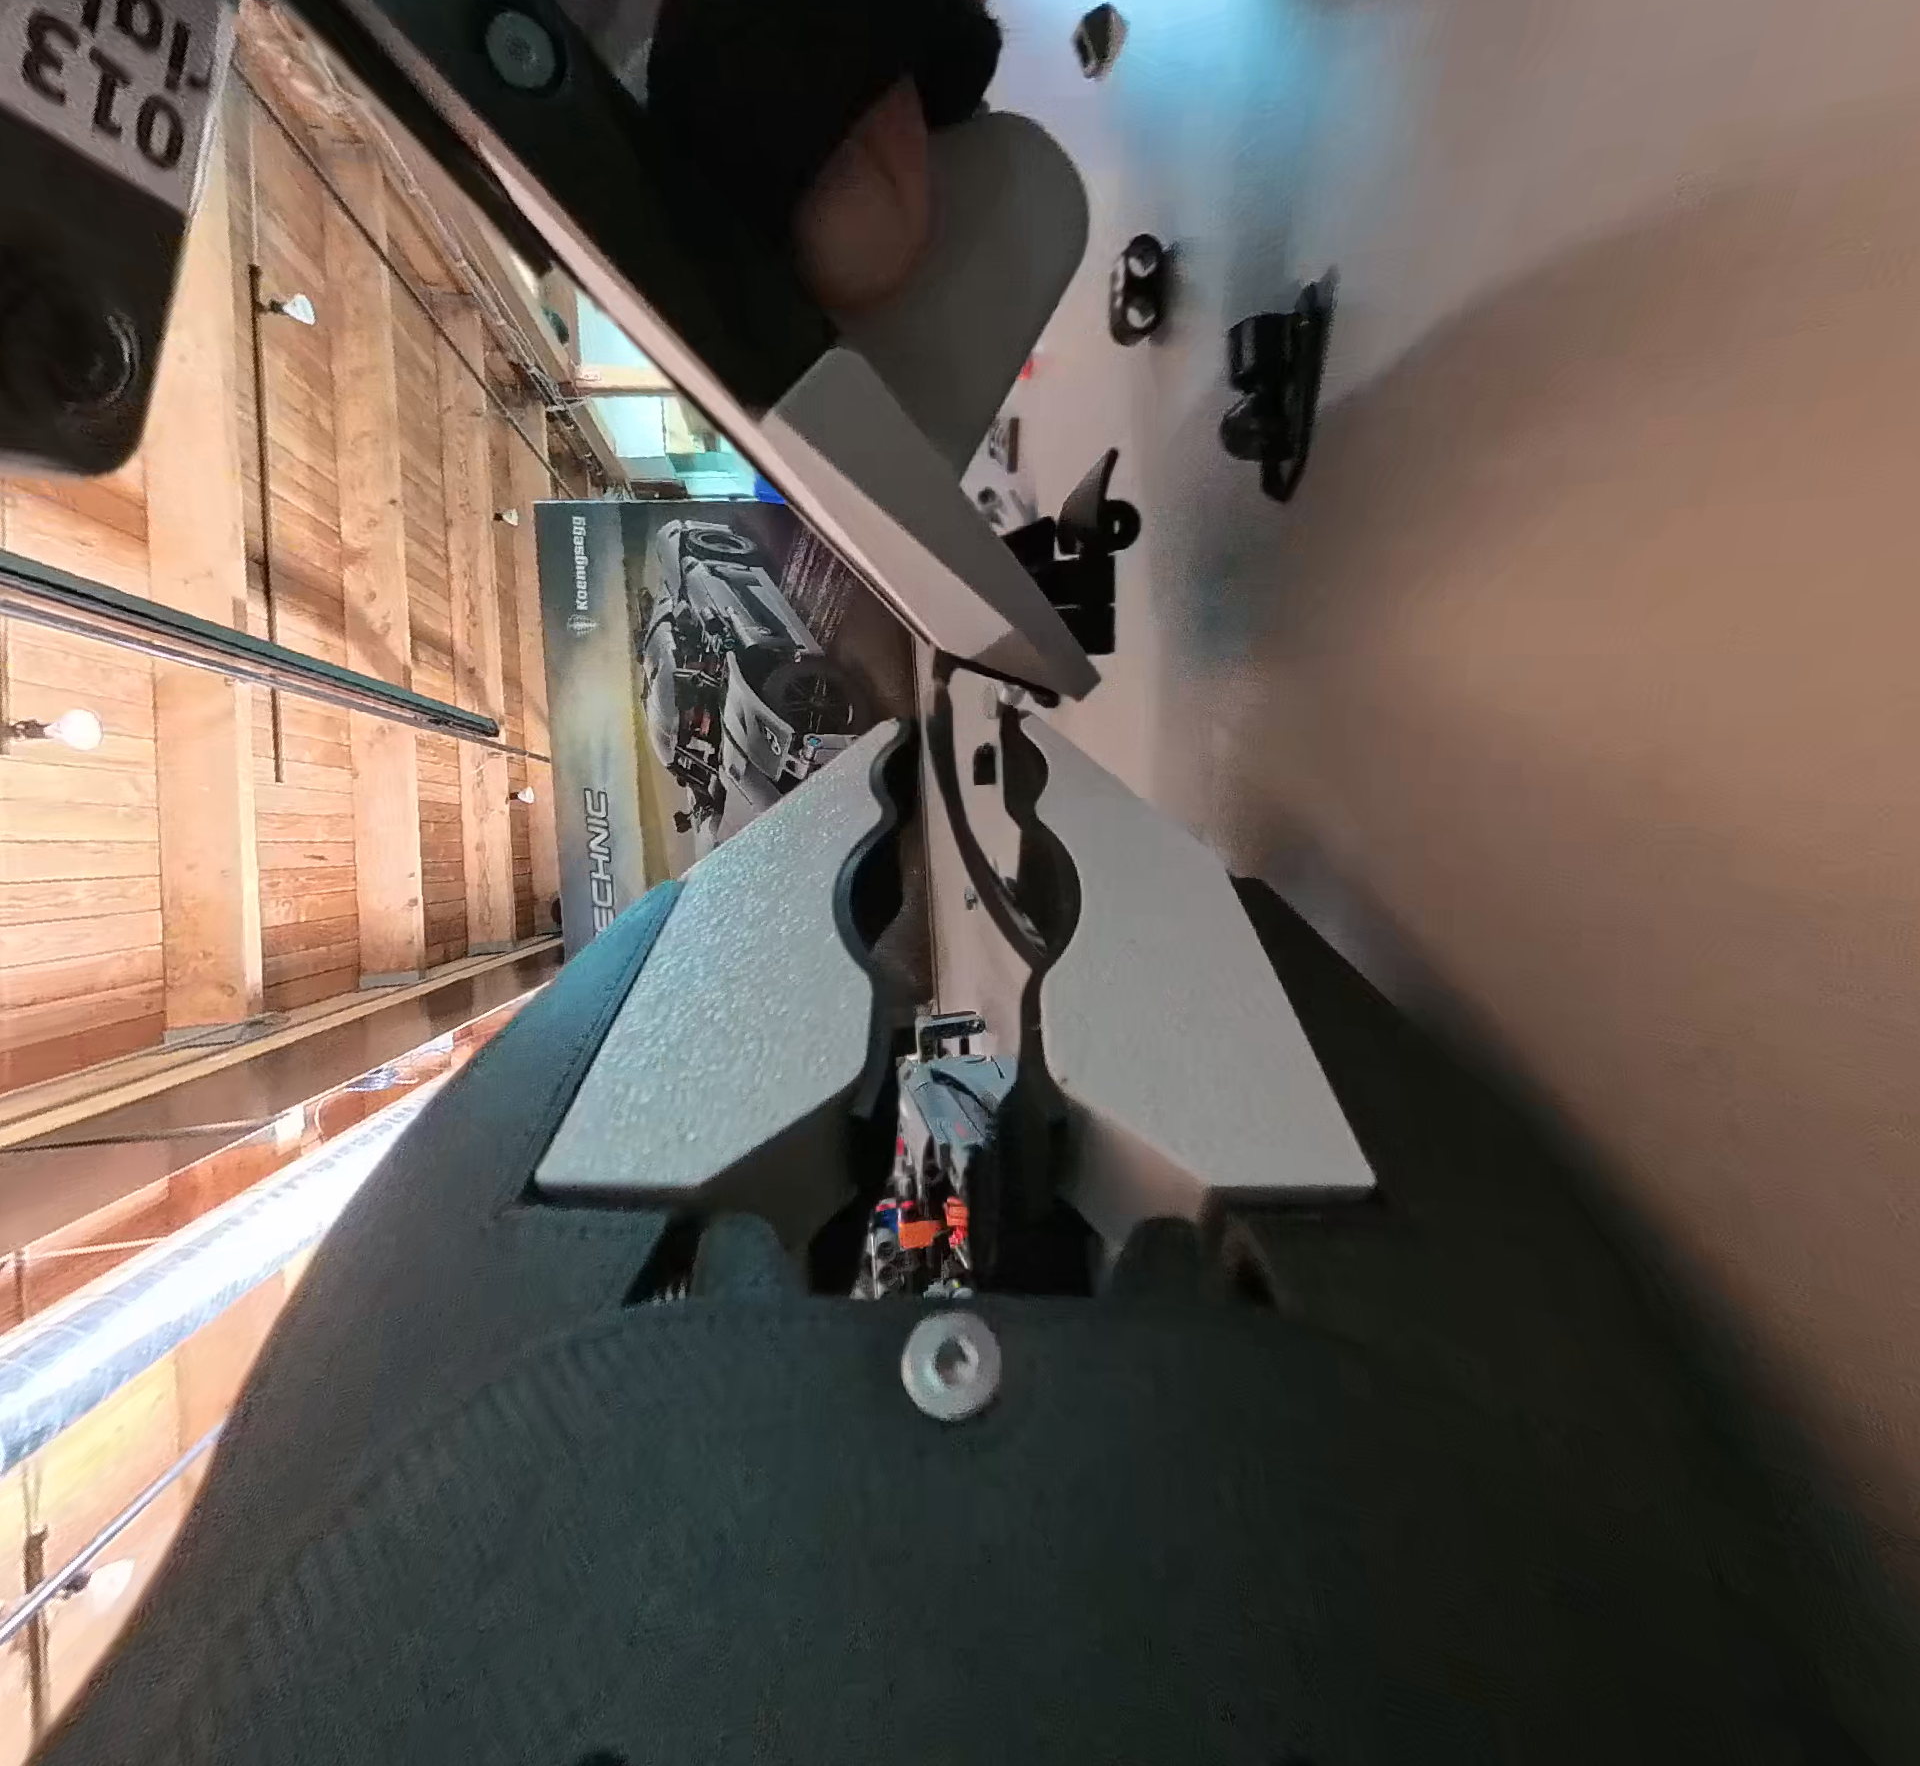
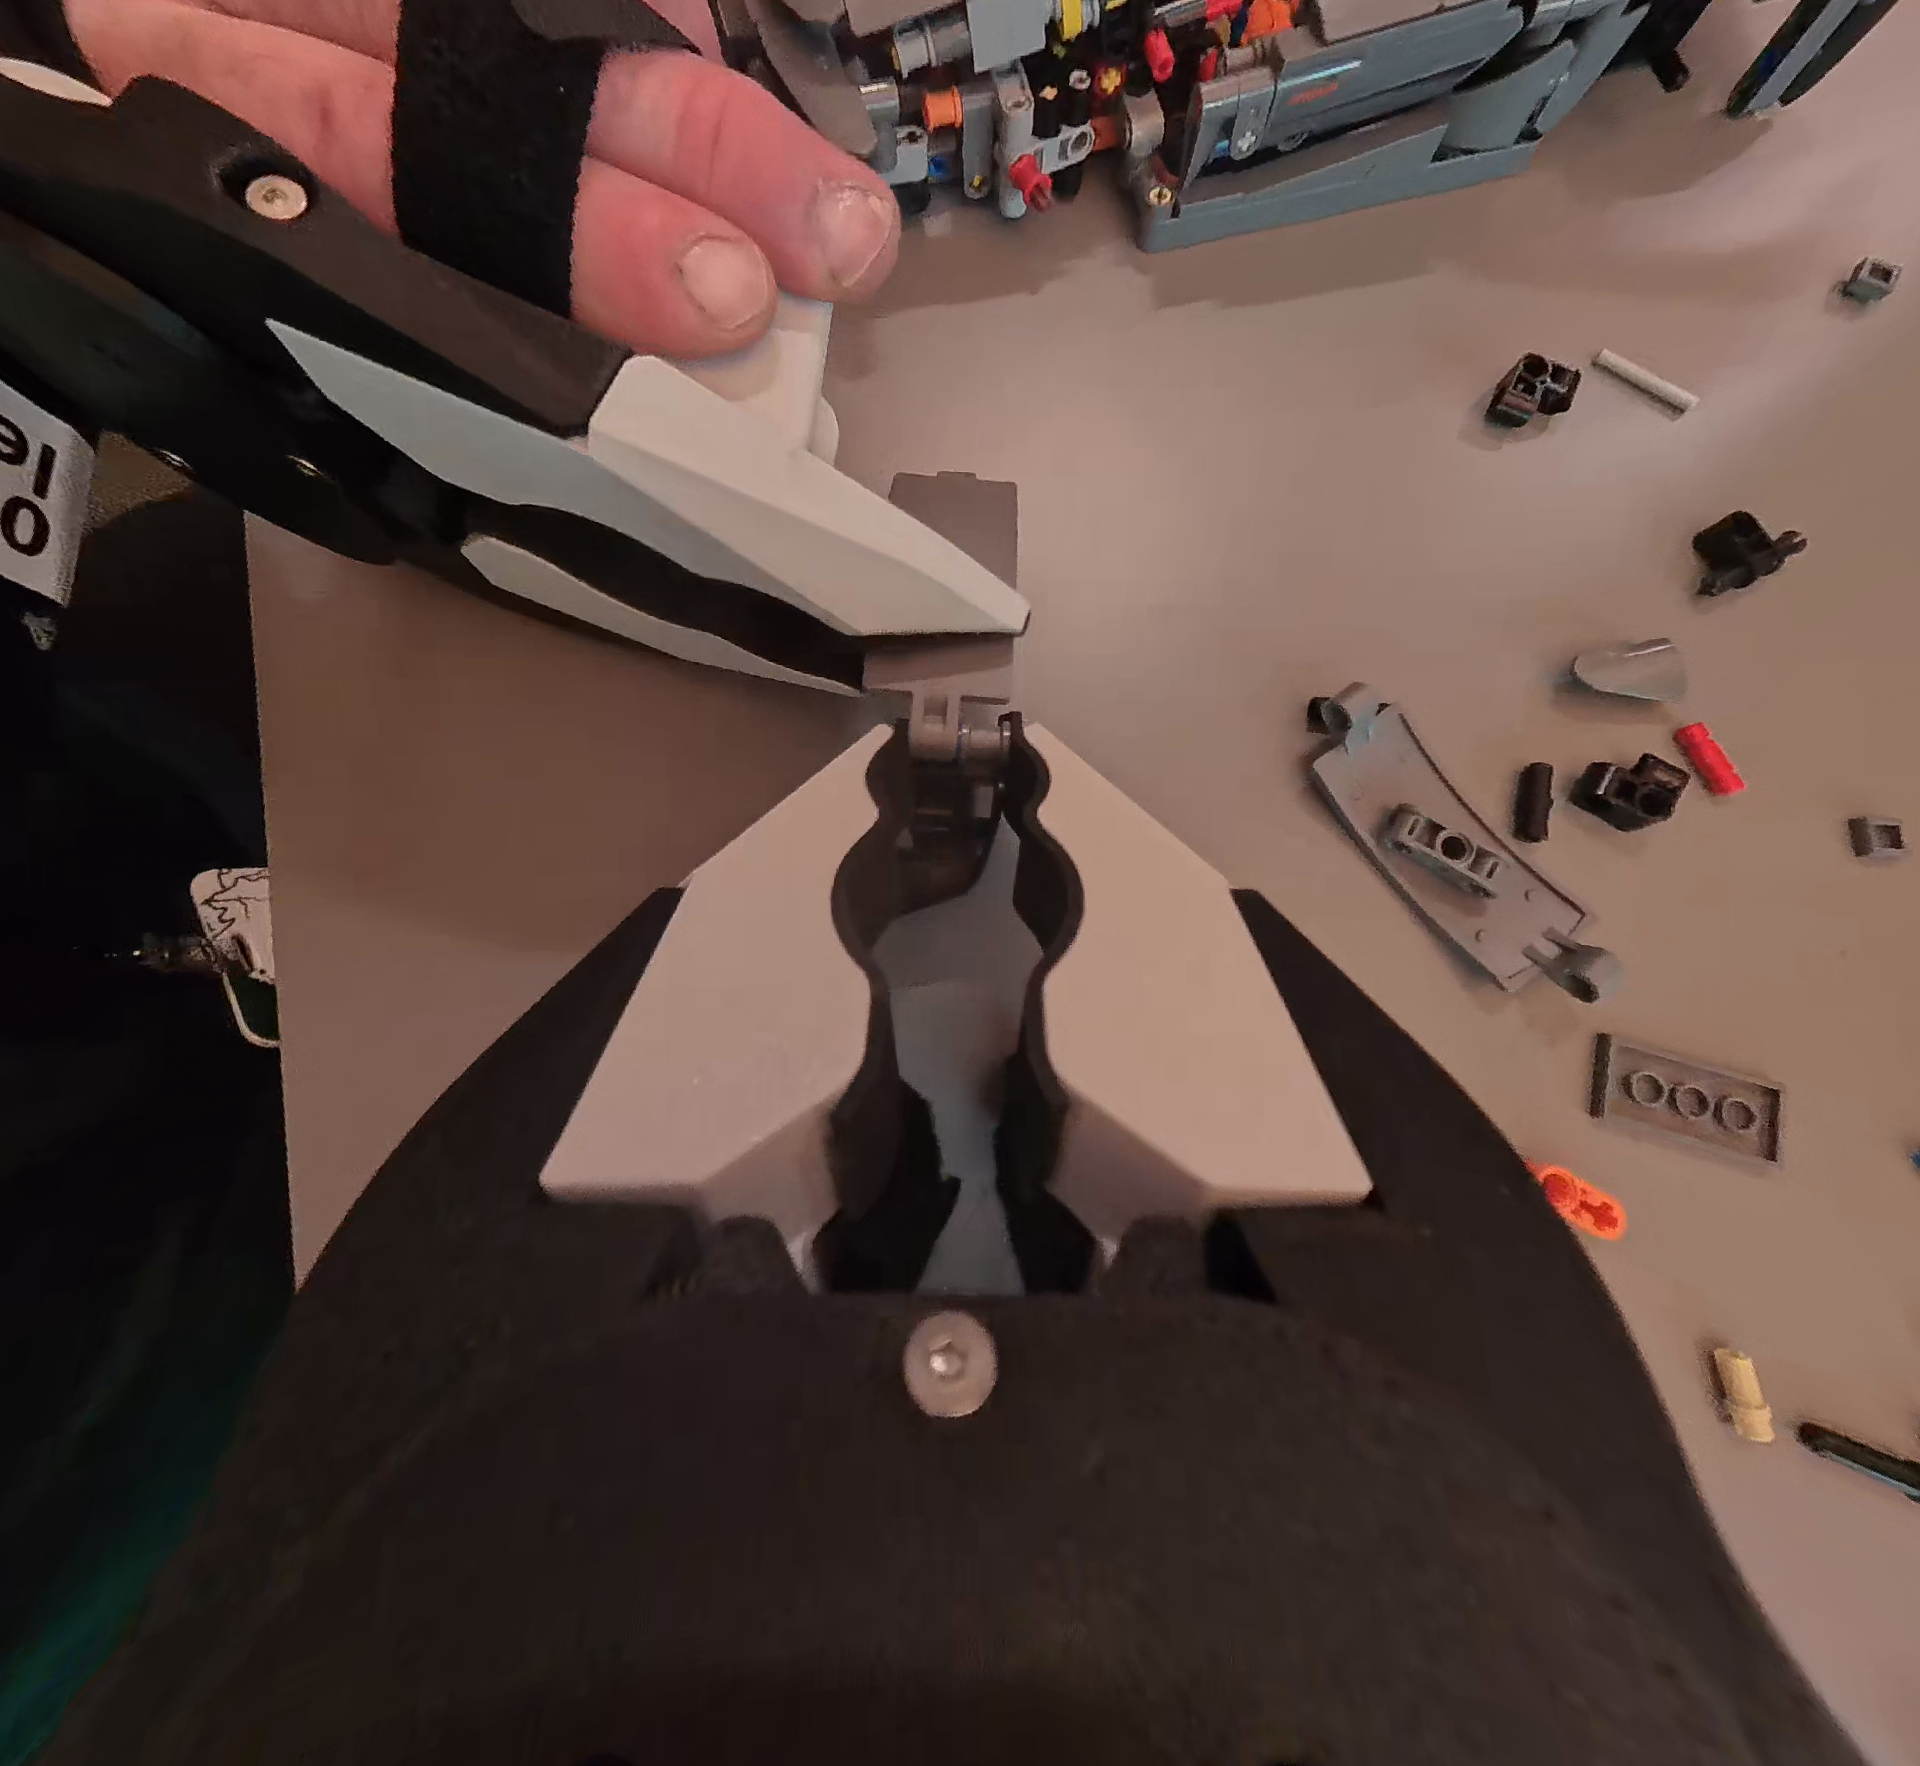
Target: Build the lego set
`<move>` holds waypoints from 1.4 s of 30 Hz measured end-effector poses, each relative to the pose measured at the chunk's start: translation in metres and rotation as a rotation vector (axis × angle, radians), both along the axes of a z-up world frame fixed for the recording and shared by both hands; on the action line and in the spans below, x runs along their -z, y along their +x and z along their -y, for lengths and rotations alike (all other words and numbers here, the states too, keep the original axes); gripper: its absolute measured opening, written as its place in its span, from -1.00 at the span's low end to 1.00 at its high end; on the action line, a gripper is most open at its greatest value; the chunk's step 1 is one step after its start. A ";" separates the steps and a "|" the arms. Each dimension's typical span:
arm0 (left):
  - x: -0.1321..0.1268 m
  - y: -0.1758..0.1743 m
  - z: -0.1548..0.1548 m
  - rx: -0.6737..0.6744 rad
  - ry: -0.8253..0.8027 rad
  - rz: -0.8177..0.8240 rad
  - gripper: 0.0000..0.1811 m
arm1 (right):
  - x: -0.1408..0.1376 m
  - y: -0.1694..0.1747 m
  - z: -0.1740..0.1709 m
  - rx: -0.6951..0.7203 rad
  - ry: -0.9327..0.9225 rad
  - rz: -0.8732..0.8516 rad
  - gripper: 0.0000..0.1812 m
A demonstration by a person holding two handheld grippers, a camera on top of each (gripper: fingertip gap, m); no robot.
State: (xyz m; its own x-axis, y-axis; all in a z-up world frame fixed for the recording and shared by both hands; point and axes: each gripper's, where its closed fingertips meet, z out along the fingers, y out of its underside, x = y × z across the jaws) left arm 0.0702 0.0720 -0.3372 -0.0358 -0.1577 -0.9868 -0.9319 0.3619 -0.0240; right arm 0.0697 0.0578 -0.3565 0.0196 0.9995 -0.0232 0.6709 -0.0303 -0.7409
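My left gripper [image 1: 961, 729] also shows in the right wrist view [image 2: 935, 656], coming in from the left. It is shut on a flat dark grey panel [image 2: 961, 511] held above the table. My right gripper [image 2: 961, 729] is shut on a small grey and black hinge piece [image 2: 951, 745] that meets the panel's near edge. In the left wrist view the right gripper [image 1: 1039, 667] comes in from the upper left, tip to tip with mine. The half-built grey Lego car [image 2: 1299, 54] stands at the far side of the table and shows through my left fingers [image 1: 951, 1124].
On the grey table [image 2: 1195, 469], to the right, lie a curved grey panel [image 2: 1444, 854], a studded grey plate [image 2: 1683, 1108], an orange piece [image 2: 1579, 1202], black connectors [image 2: 1532, 386], a red pin [image 2: 1709, 758] and a tan pin [image 2: 1740, 1394]. The set's box [image 1: 707, 677] stands behind. The table edge [image 2: 255, 781] is at the left. Only a small space, under 4 cm, lies between the two pairs of fingers.
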 end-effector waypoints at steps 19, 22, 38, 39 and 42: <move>-0.089 -0.056 -0.011 -0.089 0.115 0.438 -0.44 | -0.099 -0.001 -0.033 -0.035 -0.020 -0.387 -0.85; -0.093 -0.056 -0.010 -0.079 0.122 0.452 -0.44 | -0.109 -0.003 -0.029 -0.072 -0.016 -0.442 -0.84; -0.089 -0.038 0.012 0.138 -0.081 0.530 -0.31 | -0.047 -0.007 -0.005 -0.215 -0.009 -0.150 -0.85; -0.087 -0.040 0.011 0.136 -0.097 0.531 -0.29 | -0.045 -0.007 -0.004 -0.221 -0.013 -0.145 -0.84; -0.083 -0.039 0.013 0.156 -0.131 0.512 -0.32 | -0.043 -0.008 -0.004 -0.228 -0.032 -0.150 -0.85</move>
State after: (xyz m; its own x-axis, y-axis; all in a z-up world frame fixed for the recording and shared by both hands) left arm 0.0310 0.0592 -0.2546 0.4111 -0.3112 -0.8568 -0.7250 0.4582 -0.5142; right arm 0.0618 0.0616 -0.3130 -0.2114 0.9766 -0.0402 0.5462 0.0840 -0.8334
